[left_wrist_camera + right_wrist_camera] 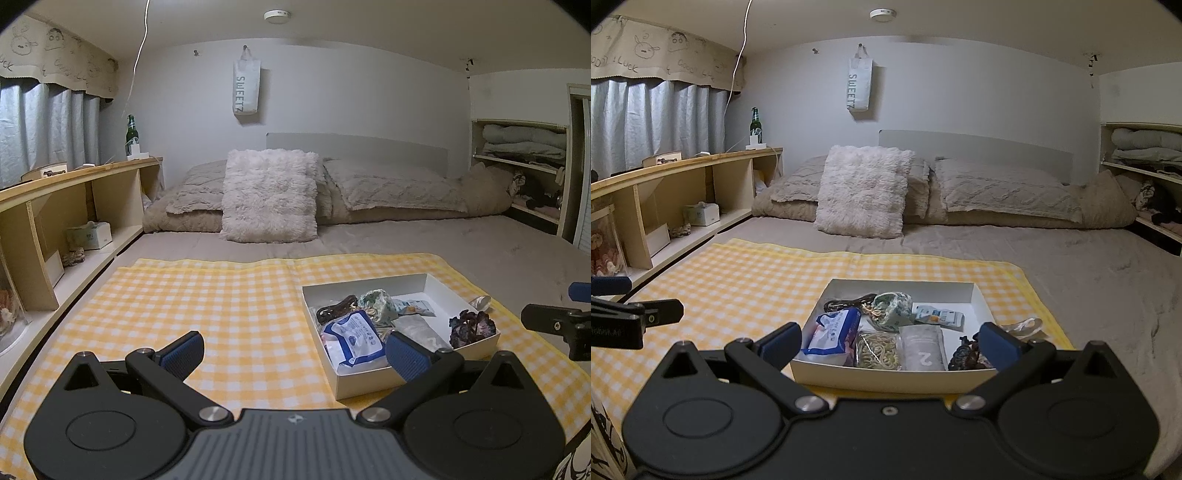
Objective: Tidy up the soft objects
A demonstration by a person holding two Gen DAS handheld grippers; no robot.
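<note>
Both hand-held grippers, left (291, 354) and right (890, 343), released, nothing between their fingers. Just ahead of my right one: white box (905, 376) on the checked cloth (738, 280), holding the pouches (834, 332), scrunchie (967, 354) and the rest. Fits either sorting done or unloading due; I can't settle which. Beyond: bed, pillow (864, 192).

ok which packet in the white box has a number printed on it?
The grey pouch at the near edge, marked with a white 2. The blue-and-white packet to its left carries small text, and the small sachet behind it shows no large digit.
</note>
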